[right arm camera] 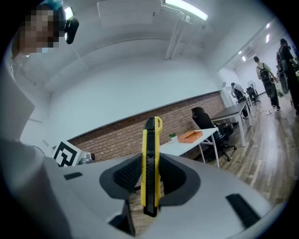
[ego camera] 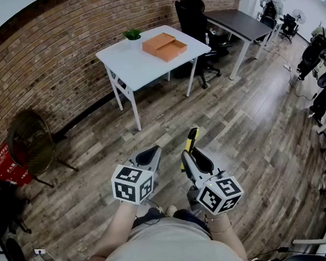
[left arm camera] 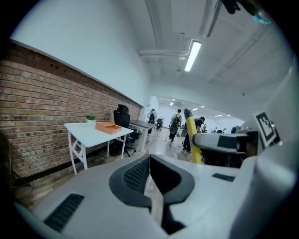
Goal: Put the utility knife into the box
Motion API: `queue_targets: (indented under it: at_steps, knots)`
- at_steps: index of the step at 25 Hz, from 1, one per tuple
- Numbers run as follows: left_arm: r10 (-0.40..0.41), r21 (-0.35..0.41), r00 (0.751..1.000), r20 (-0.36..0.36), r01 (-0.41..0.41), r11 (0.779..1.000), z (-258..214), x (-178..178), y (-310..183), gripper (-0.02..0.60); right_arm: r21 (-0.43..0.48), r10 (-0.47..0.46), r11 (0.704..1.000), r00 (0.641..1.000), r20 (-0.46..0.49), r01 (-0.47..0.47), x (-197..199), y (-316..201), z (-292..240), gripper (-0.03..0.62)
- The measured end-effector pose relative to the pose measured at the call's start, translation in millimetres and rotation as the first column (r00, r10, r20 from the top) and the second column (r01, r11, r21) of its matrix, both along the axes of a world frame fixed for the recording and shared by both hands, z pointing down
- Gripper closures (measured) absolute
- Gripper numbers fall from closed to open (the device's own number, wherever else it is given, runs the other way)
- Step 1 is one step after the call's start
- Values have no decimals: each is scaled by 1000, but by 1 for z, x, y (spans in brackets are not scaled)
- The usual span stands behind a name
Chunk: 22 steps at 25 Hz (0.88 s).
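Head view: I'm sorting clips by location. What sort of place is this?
Likely an open office or workshop space: a white table against a brick wall, a black office chair, and a wood-plank floor.

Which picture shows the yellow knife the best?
The right gripper view. There the utility knife stands big in the middle, clamped upright in the jaws of the right gripper. The head view shows only its small yellow end poking past that gripper. The left gripper view shows it from the side as a thin yellow bar.

The box (ego camera: 160, 43) is too small to show its inside.
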State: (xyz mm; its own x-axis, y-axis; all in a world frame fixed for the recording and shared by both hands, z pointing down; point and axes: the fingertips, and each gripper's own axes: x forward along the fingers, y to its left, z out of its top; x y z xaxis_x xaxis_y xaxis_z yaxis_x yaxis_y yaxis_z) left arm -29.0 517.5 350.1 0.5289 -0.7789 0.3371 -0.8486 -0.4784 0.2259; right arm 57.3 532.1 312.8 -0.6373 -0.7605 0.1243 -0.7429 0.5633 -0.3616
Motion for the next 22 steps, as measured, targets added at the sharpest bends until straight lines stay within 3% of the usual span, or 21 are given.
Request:
queue_targets:
  at_steps: [22]
  knots:
    - [40, 22, 998, 55, -41, 999, 8, 24, -17, 574, 19, -36, 999, 993, -109, 39, 20, -25, 16, 482]
